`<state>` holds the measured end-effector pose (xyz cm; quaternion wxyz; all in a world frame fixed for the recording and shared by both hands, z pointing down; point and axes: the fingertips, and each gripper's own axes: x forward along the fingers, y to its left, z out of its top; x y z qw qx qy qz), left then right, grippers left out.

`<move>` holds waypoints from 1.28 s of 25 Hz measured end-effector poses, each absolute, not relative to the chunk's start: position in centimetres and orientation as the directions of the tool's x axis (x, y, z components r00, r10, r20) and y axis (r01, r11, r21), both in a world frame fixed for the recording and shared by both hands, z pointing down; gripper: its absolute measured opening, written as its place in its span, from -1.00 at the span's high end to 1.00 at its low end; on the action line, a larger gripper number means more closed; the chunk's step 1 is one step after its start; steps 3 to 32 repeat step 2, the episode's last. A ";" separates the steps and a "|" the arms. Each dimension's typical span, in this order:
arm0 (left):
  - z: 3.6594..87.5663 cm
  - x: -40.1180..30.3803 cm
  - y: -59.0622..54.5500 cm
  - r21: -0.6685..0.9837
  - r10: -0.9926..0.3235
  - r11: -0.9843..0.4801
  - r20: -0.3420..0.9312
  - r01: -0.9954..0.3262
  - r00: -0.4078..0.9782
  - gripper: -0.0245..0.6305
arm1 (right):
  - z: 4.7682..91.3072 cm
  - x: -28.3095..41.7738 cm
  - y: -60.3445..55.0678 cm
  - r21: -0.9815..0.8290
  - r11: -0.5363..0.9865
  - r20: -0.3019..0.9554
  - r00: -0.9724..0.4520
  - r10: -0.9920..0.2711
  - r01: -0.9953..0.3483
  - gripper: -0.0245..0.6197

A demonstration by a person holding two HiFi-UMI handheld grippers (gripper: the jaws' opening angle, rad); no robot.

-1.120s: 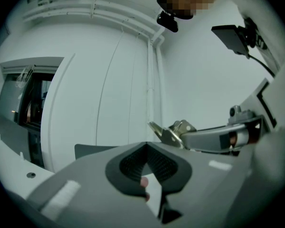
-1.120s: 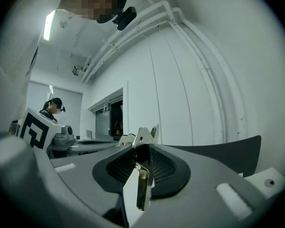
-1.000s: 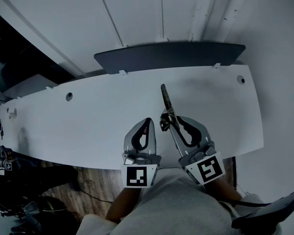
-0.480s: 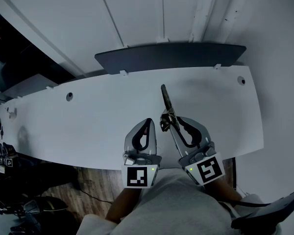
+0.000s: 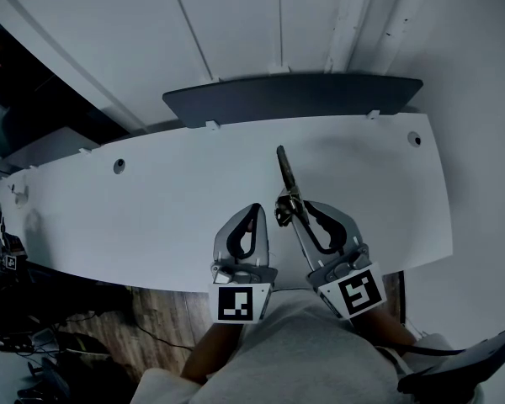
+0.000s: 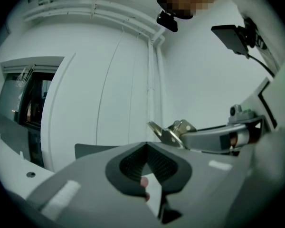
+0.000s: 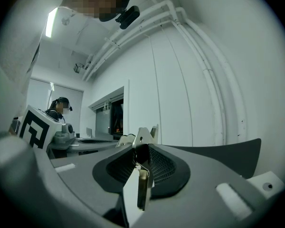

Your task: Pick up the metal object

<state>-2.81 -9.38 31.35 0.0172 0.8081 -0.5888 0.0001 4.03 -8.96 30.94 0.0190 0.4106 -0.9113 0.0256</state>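
The metal object (image 5: 288, 183) is a long thin hinged tool. It sticks out forward over the white table (image 5: 151, 209) from my right gripper (image 5: 301, 210), which is shut on its lower part. In the right gripper view its flat metal strip (image 7: 142, 184) stands upright between the dark pads, and its bracket end (image 7: 143, 136) shows above my right gripper (image 7: 141, 151). My left gripper (image 5: 252, 211) is just left of it, shut and empty. In the left gripper view my left gripper (image 6: 146, 147) has its pads meeting, and the metal object (image 6: 173, 131) shows to the right.
A dark grey panel (image 5: 295, 95) stands along the table's far edge against the white wall. Cable holes (image 5: 119, 166) (image 5: 414, 137) sit in the tabletop. Both grippers hover at the table's near edge. A person (image 7: 61, 106) shows far off in the right gripper view.
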 end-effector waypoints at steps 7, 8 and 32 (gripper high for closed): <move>31.4 -2.8 -9.4 0.037 -0.952 -0.303 0.027 -0.952 0.304 0.92 | 31.0 4.0 -9.0 -0.030 0.661 0.058 -0.662 -0.747 -0.749 0.68; 31.4 -2.8 -9.4 0.037 -0.952 -0.303 0.027 -0.952 0.304 0.92 | 31.0 4.0 -9.0 -0.030 0.661 0.058 -0.662 -0.747 -0.749 0.68; 31.4 -2.8 -9.4 0.037 -0.952 -0.303 0.027 -0.952 0.304 0.92 | 31.0 4.0 -9.0 -0.030 0.661 0.058 -0.662 -0.747 -0.749 0.68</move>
